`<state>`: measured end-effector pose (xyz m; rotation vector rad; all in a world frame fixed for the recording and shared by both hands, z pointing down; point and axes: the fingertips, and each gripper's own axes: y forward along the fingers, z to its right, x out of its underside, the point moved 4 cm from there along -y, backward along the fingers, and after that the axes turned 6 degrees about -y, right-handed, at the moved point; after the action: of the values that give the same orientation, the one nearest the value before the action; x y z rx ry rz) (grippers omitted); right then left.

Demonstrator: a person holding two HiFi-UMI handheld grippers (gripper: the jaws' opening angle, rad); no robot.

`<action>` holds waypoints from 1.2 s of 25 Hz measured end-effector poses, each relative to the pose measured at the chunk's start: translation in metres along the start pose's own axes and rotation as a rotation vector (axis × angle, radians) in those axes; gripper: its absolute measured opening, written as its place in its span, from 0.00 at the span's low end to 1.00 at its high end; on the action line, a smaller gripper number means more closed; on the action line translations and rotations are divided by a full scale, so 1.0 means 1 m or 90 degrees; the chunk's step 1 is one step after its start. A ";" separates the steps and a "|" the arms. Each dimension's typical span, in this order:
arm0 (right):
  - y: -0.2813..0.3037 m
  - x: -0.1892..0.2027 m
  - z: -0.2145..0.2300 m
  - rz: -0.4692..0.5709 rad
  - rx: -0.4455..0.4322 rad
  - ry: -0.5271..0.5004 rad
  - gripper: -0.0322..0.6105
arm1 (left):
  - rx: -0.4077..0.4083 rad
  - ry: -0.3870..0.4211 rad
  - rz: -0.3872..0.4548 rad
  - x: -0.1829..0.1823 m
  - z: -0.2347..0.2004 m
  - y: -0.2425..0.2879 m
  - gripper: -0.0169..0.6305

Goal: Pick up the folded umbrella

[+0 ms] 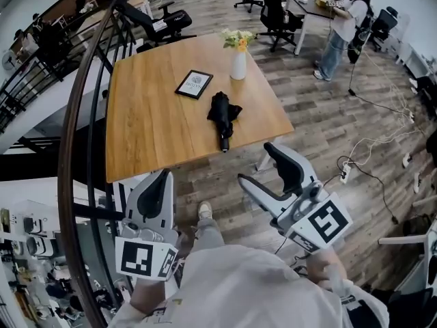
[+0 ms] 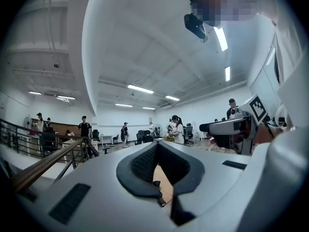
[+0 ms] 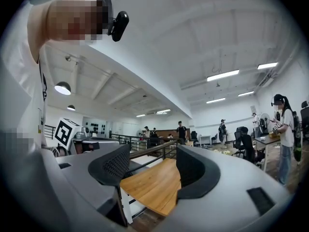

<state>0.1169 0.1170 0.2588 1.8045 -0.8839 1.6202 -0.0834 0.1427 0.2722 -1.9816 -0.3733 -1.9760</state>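
Note:
The folded black umbrella (image 1: 223, 113) lies on the square wooden table (image 1: 150, 121), right of its middle, with its handle end pointing toward me. Both grippers hang in the air short of the table's near edge, well apart from the umbrella. My left gripper (image 1: 162, 178) (image 2: 157, 146) points at the table with its fingertips together and nothing held. My right gripper (image 1: 263, 168) (image 3: 152, 166) stands open and empty. In the right gripper view, the table's corner (image 3: 154, 187) shows between its dark pads (image 3: 113, 166).
On the table a white vase of flowers (image 1: 237, 61) and a dark framed card (image 1: 194, 84) stand beyond the umbrella. A curved black railing (image 1: 74, 149) runs along the left. Office chairs (image 1: 171, 22), a standing person (image 1: 340, 29) and floor cables (image 1: 369, 166) lie beyond and to the right.

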 end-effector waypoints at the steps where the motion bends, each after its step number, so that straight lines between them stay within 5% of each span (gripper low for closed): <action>1: 0.015 0.005 0.006 -0.007 0.000 0.003 0.53 | 0.001 0.000 -0.006 0.003 -0.013 0.011 0.05; 19: 0.286 0.100 0.113 -0.169 0.056 0.063 0.53 | 0.058 -0.043 -0.119 0.087 -0.248 0.205 0.05; 30: 0.349 0.178 0.147 -0.323 0.108 0.114 0.53 | 0.128 -0.087 -0.210 0.151 -0.296 0.258 0.05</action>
<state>-0.0519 -0.2352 0.4092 1.7736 -0.1849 1.5180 -0.2493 -0.2178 0.4118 -2.0308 -0.9486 -1.8970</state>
